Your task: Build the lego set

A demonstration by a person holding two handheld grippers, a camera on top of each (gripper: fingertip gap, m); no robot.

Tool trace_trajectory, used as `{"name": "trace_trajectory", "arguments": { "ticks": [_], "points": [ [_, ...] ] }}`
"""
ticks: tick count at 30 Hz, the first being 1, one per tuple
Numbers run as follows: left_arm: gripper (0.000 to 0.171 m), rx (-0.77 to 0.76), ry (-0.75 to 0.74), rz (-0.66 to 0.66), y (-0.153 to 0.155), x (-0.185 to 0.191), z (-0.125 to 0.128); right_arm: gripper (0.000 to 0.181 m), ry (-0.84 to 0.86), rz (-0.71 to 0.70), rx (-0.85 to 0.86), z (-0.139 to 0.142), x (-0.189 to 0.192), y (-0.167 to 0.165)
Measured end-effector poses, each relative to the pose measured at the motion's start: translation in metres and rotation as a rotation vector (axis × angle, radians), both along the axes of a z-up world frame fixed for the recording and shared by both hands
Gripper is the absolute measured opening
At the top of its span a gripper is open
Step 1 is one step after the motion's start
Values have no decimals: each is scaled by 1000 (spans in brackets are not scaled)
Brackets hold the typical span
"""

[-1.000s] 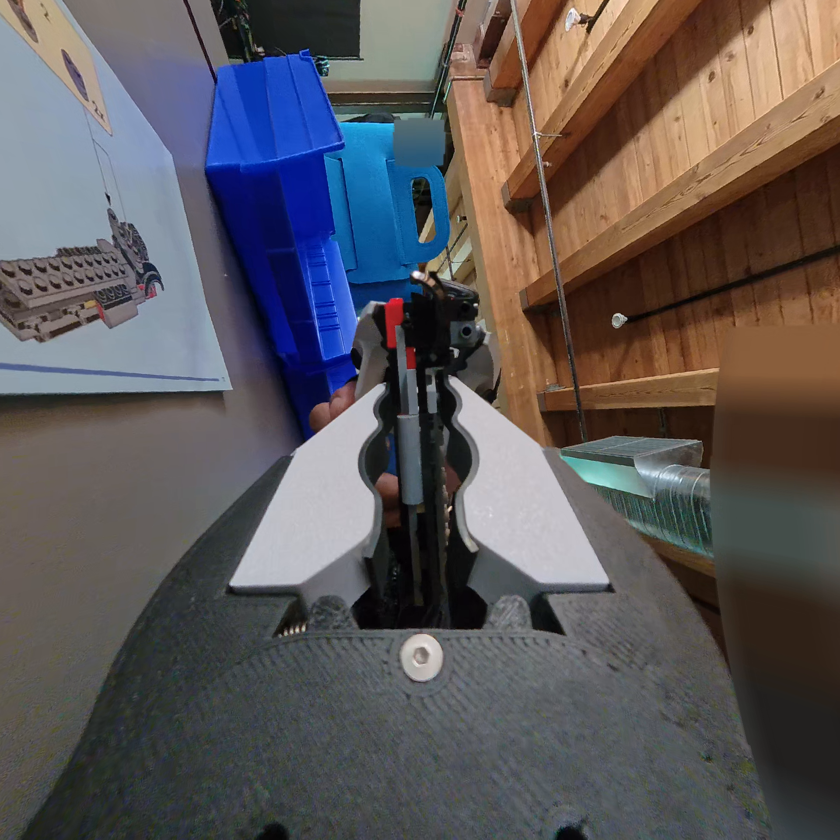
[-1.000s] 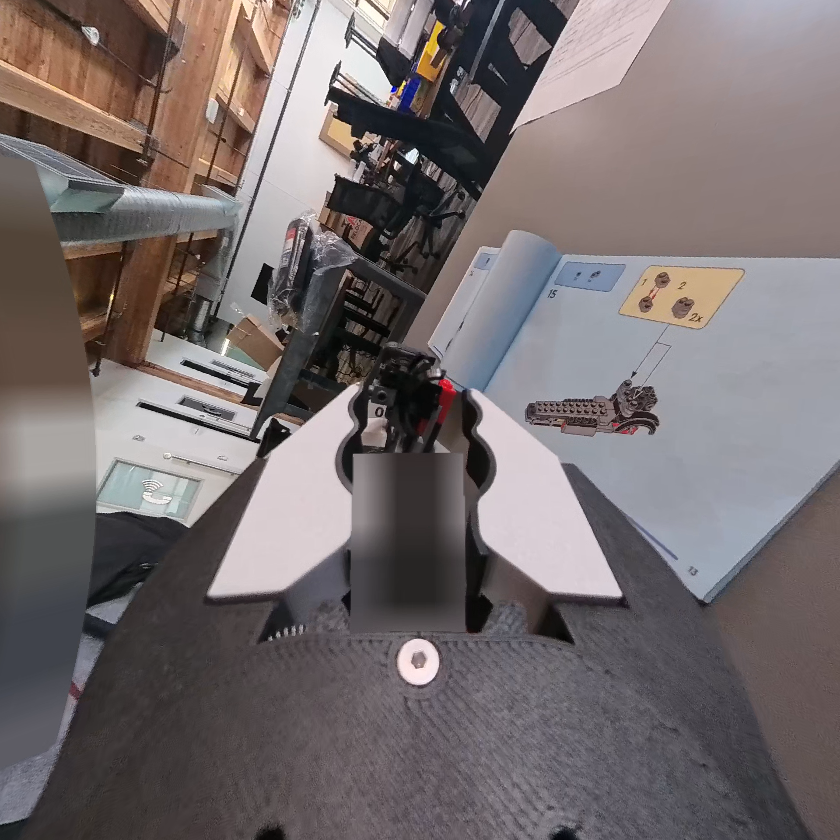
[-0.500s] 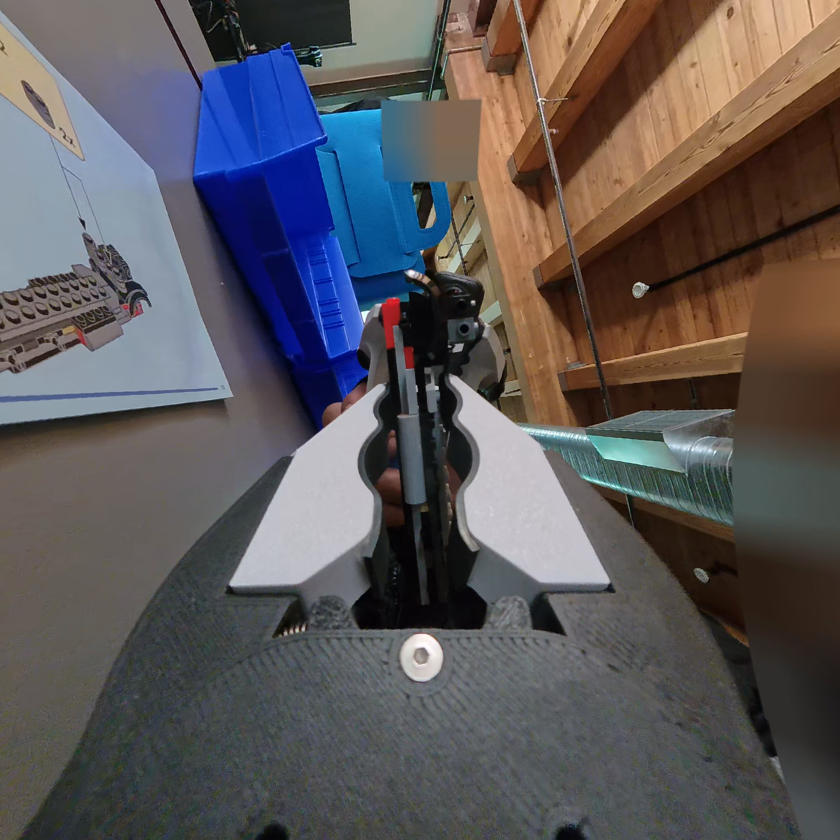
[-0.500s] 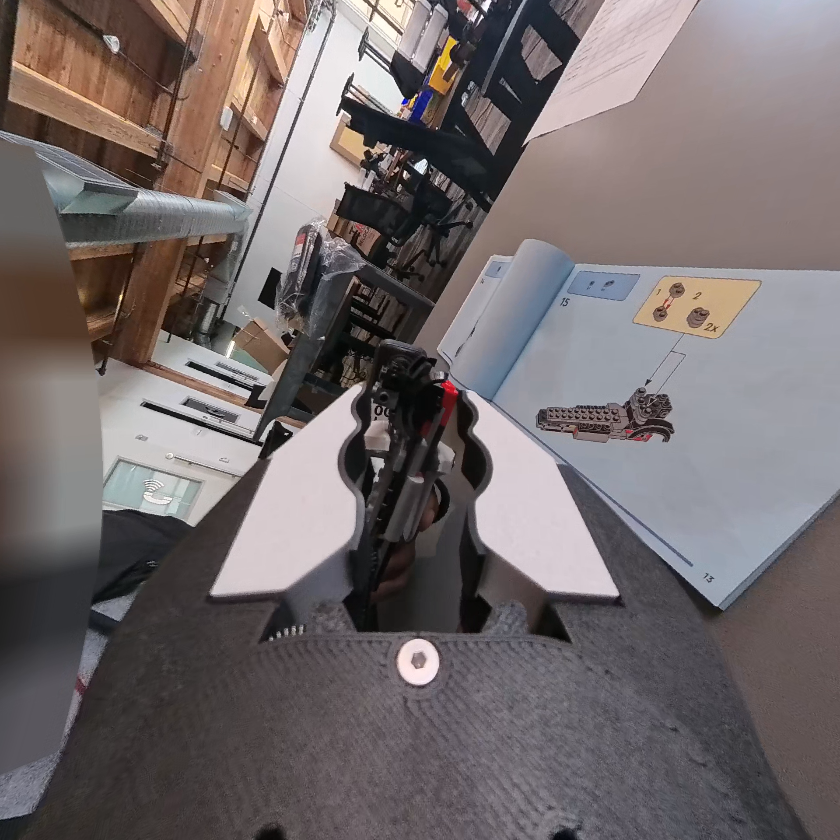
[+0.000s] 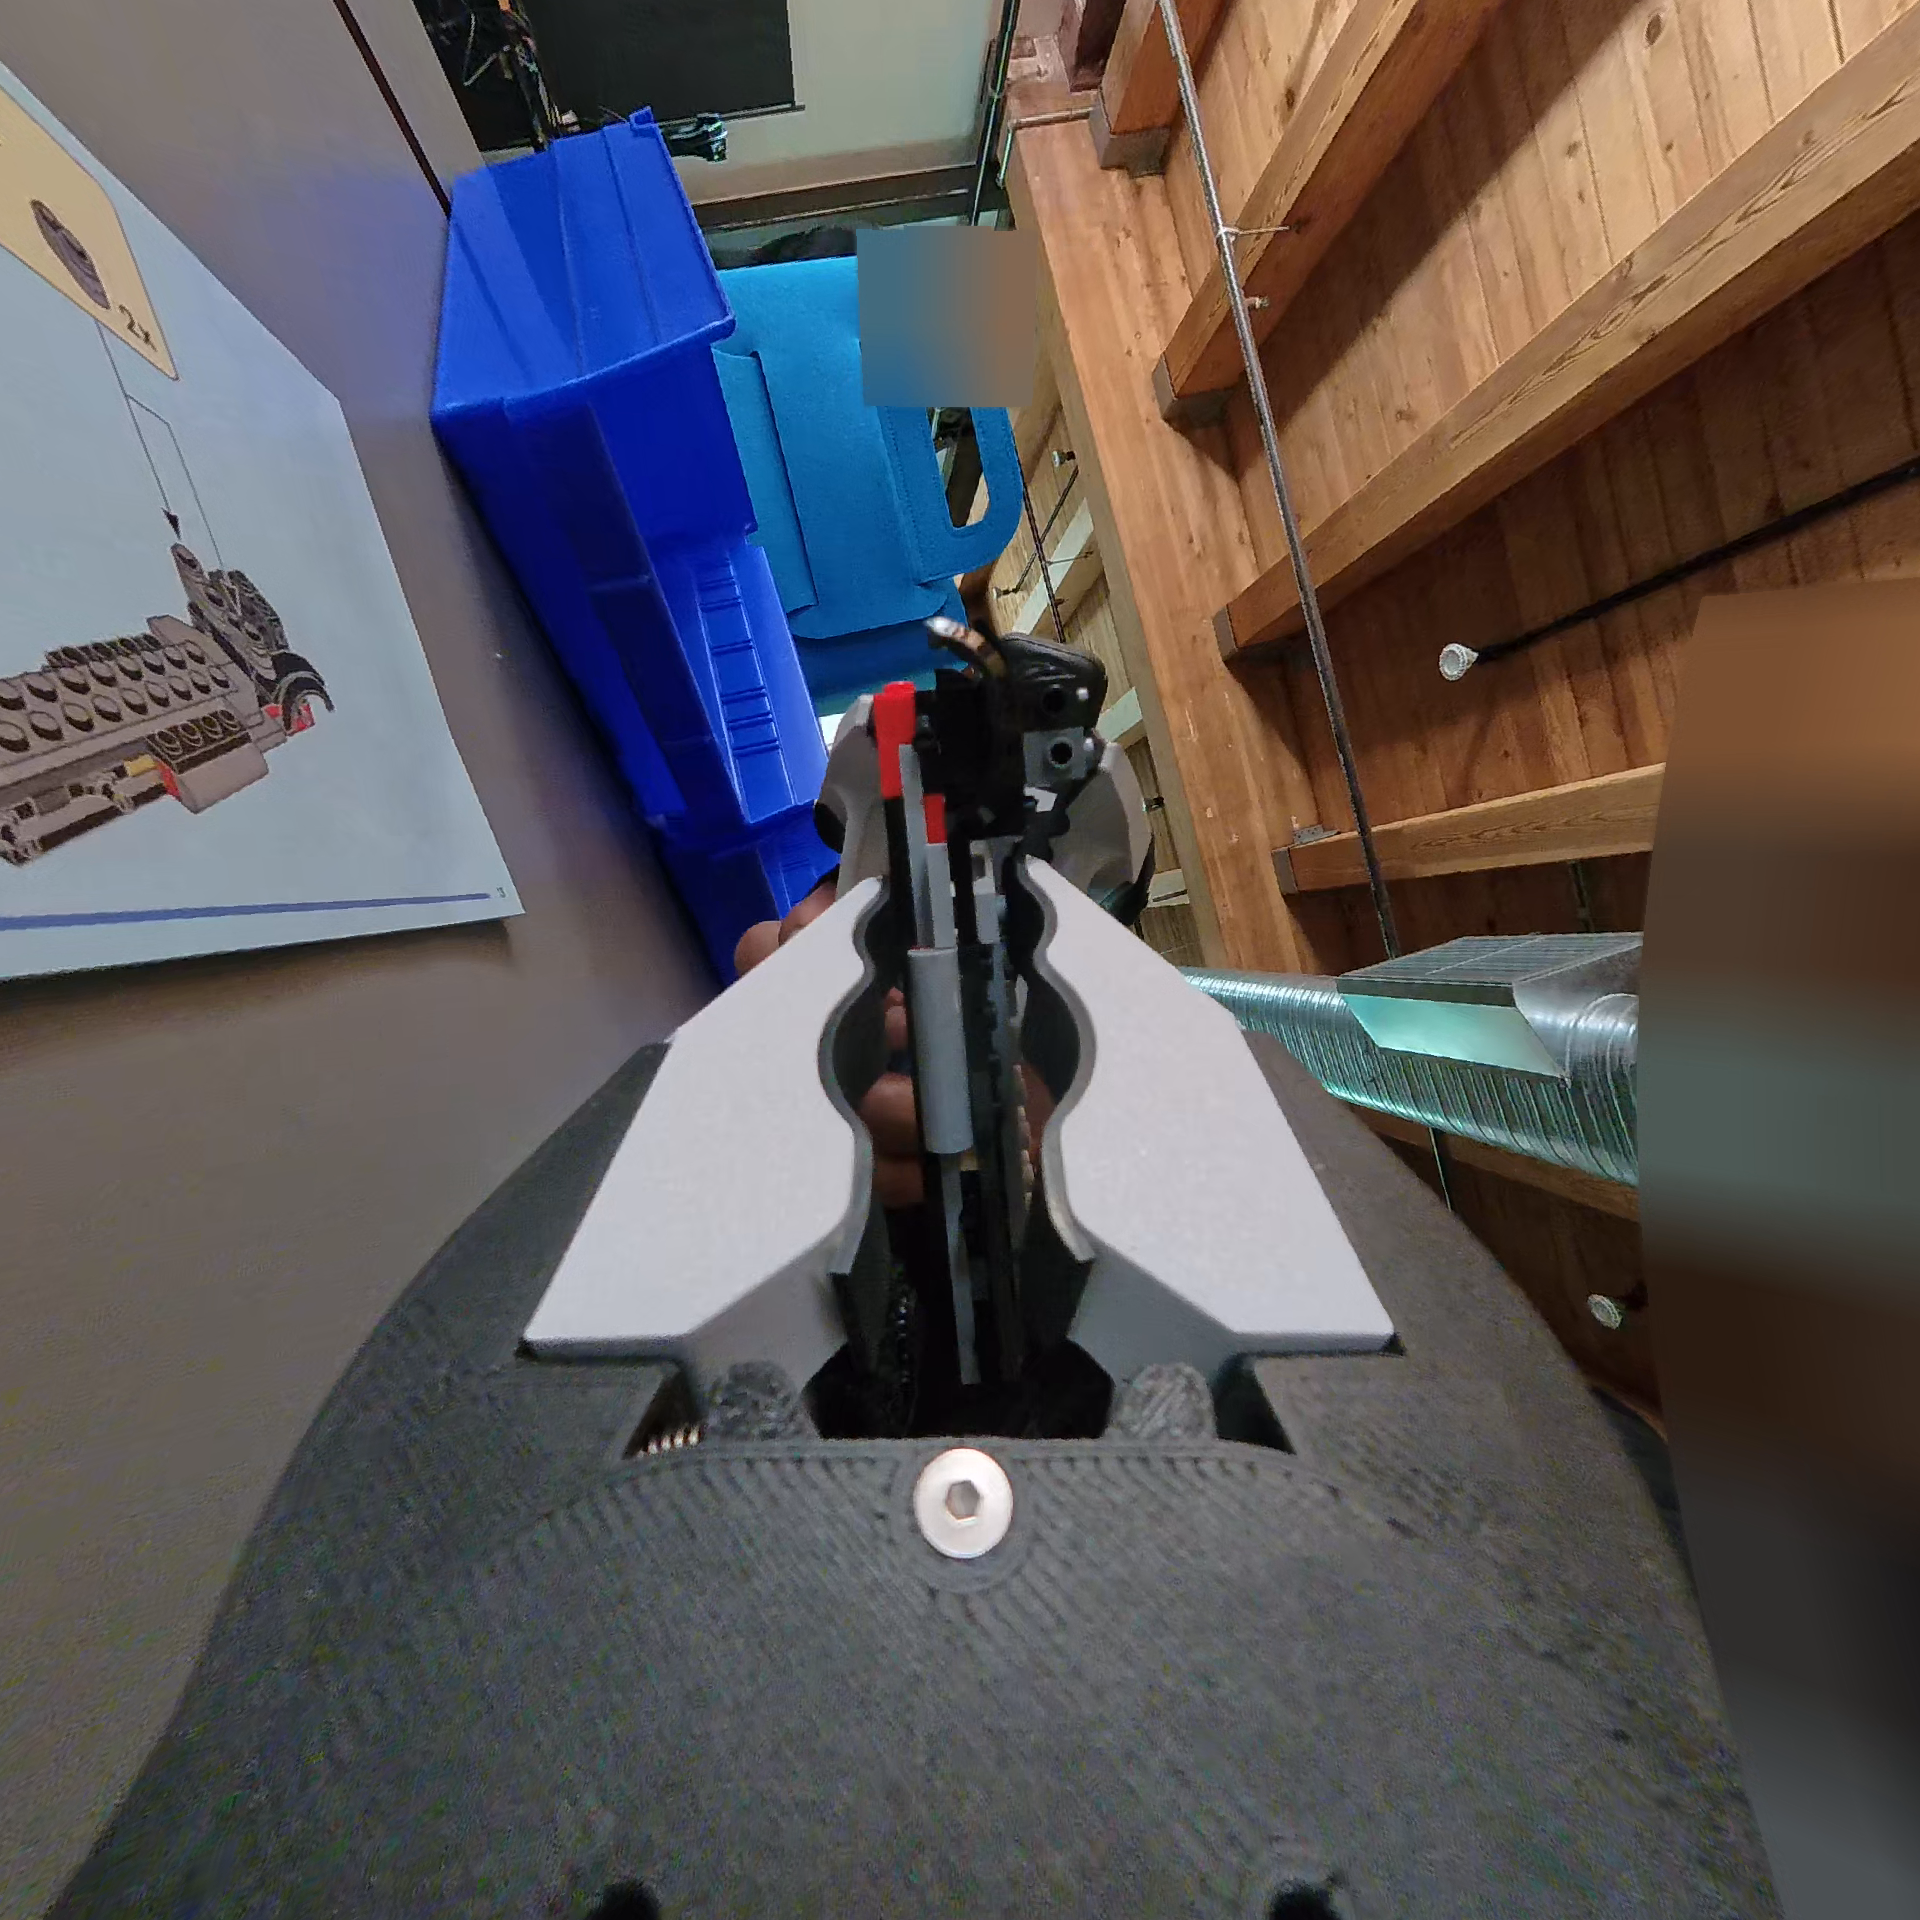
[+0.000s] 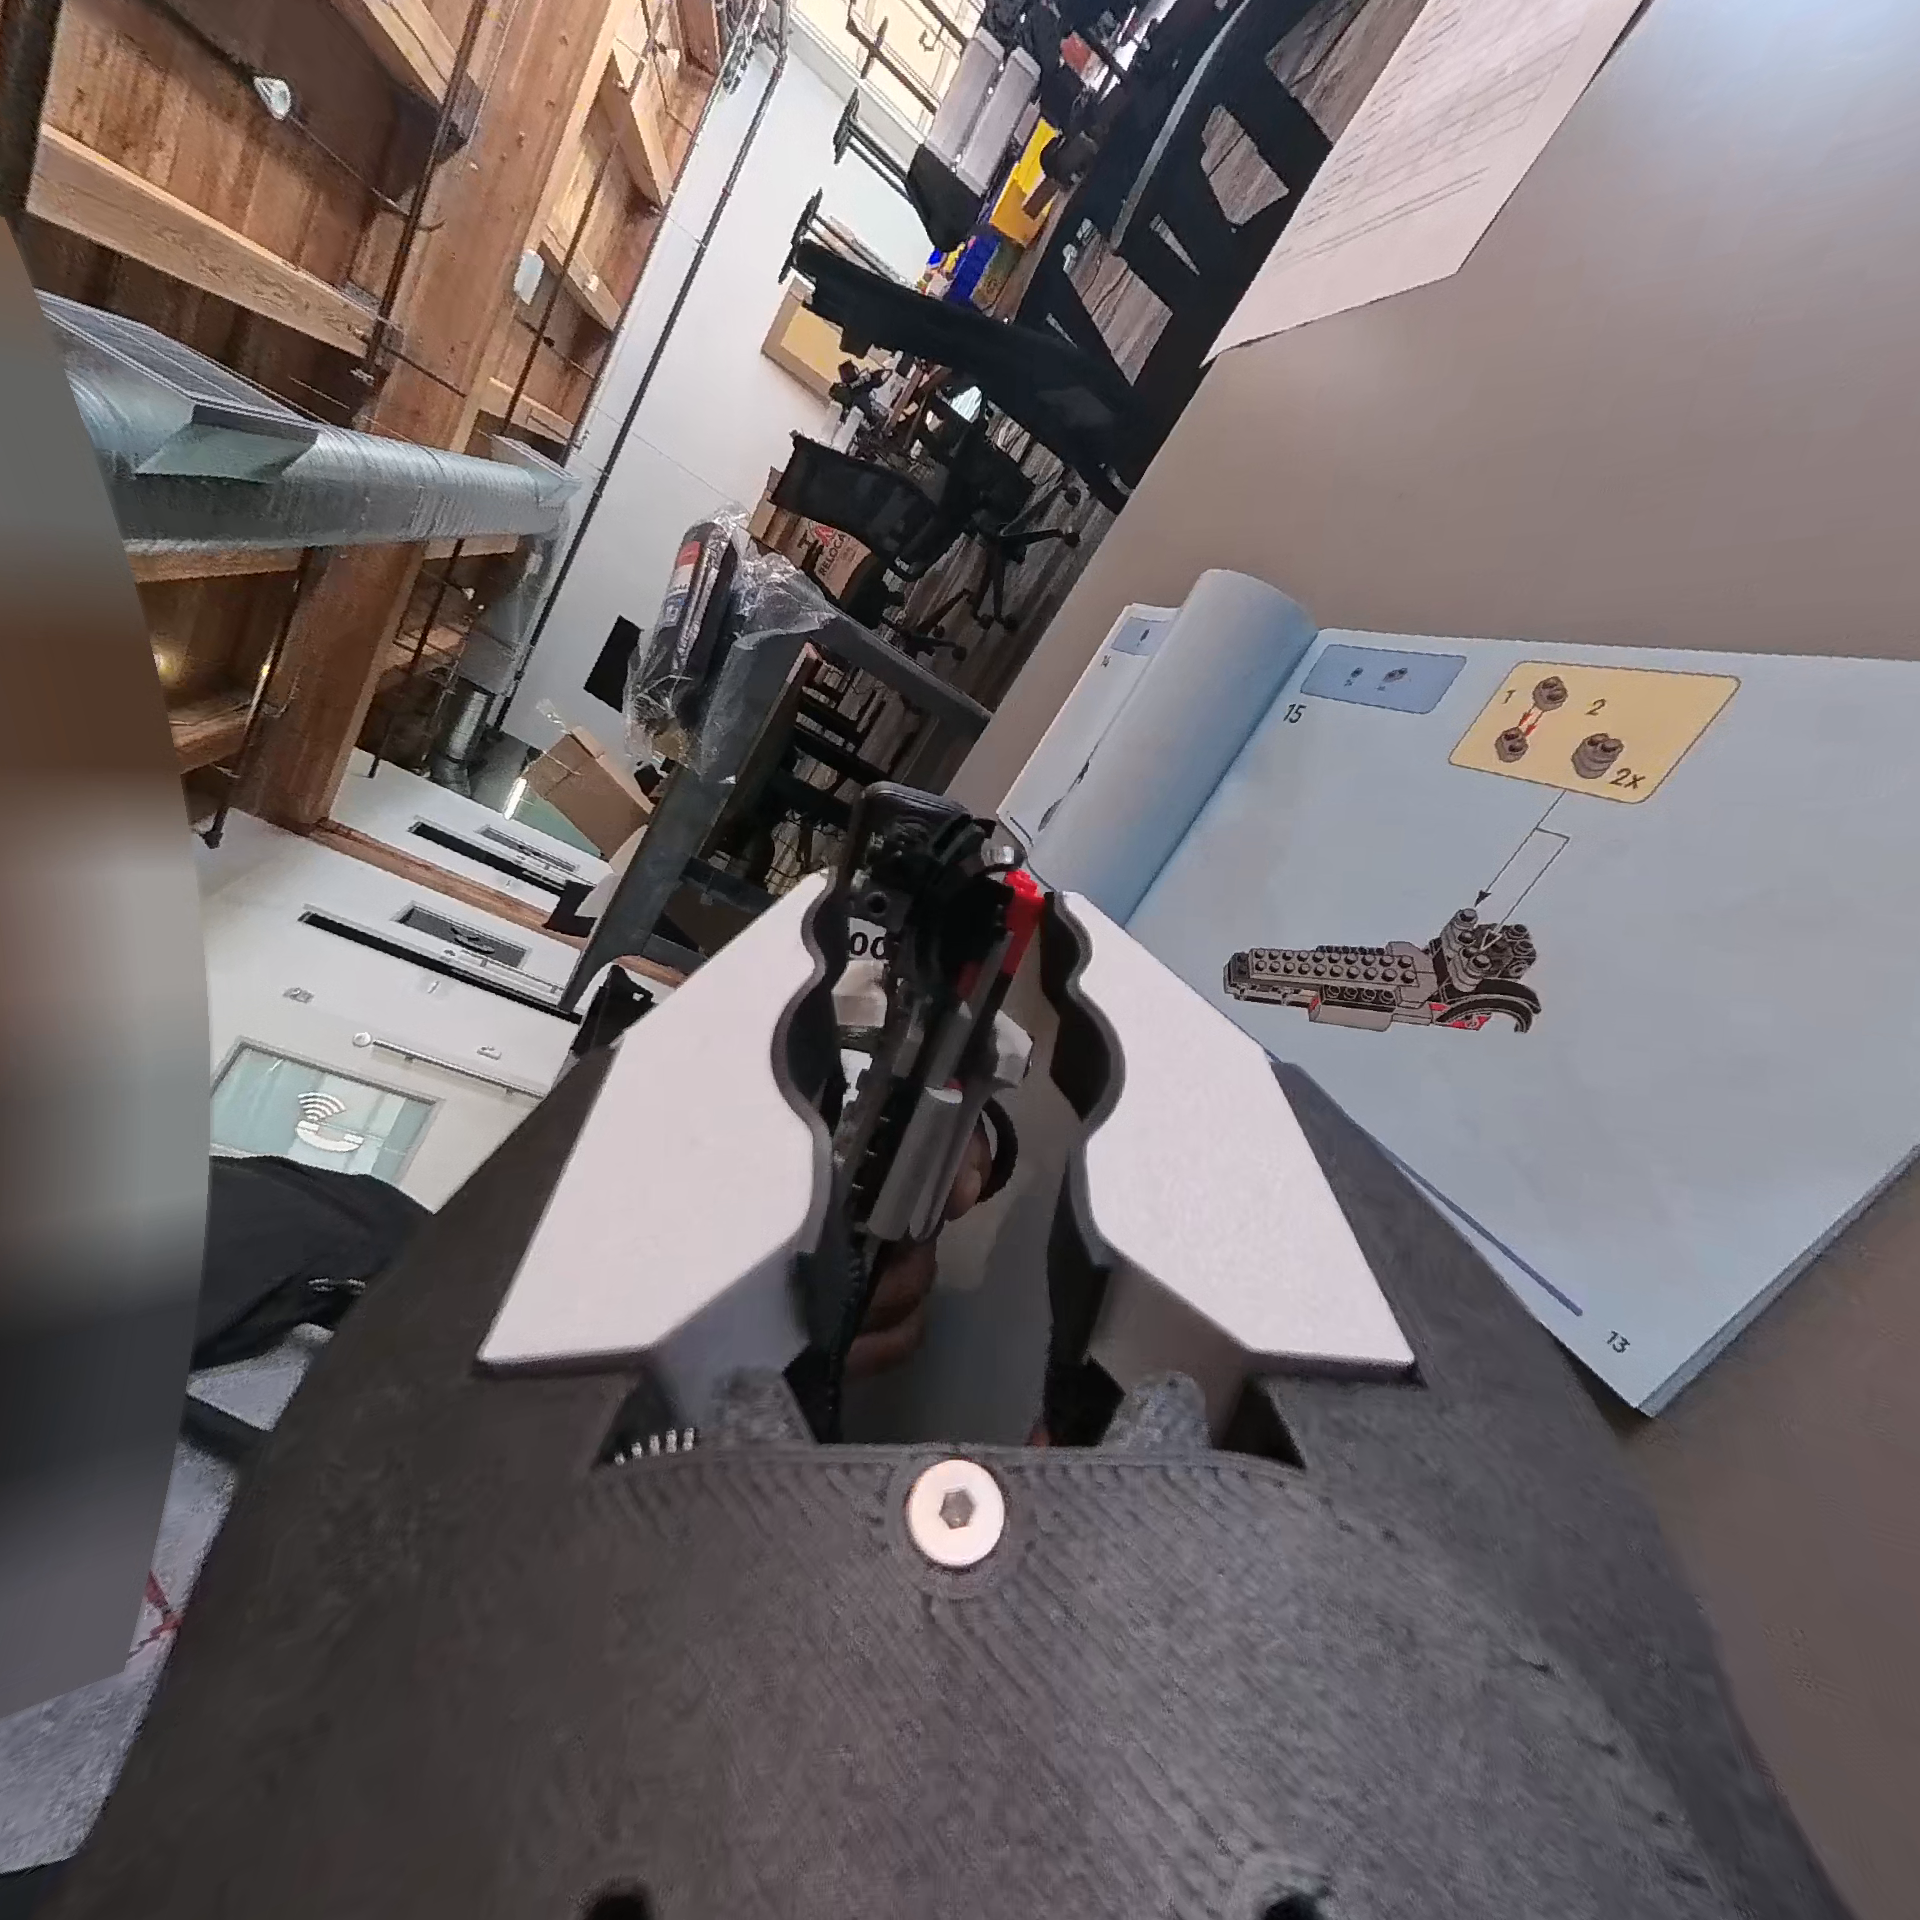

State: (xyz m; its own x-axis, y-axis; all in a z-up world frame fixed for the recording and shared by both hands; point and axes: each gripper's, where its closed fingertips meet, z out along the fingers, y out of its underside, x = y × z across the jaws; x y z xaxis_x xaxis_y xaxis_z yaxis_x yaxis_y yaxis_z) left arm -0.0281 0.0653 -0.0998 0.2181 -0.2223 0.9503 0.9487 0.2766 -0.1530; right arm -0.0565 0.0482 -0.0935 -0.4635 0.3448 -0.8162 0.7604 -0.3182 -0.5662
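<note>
Since a moment ago the right tool (image 6: 940, 997) has loosened around the lego model (image 5: 961, 935), which the left tool (image 5: 956, 935) clamps above the counter (image 5: 260, 1195) (handover seemingly finished), while the blue bin (image 5: 582, 416) hides its contents, beside the open booklet (image 6: 1455, 987).

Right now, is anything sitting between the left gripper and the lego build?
Nothing visible does. The left gripper is already shut on the lego build, with its fingers on both sides of the build.
</note>
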Motion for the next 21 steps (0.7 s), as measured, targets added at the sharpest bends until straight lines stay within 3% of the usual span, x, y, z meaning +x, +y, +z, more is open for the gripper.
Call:
{"name": "trace_trajectory", "arguments": {
  "ticks": [21],
  "points": [
    [19,5,14,5,-2,0,3,39,37,-8,-3,3,1,-2]
  ]
}}
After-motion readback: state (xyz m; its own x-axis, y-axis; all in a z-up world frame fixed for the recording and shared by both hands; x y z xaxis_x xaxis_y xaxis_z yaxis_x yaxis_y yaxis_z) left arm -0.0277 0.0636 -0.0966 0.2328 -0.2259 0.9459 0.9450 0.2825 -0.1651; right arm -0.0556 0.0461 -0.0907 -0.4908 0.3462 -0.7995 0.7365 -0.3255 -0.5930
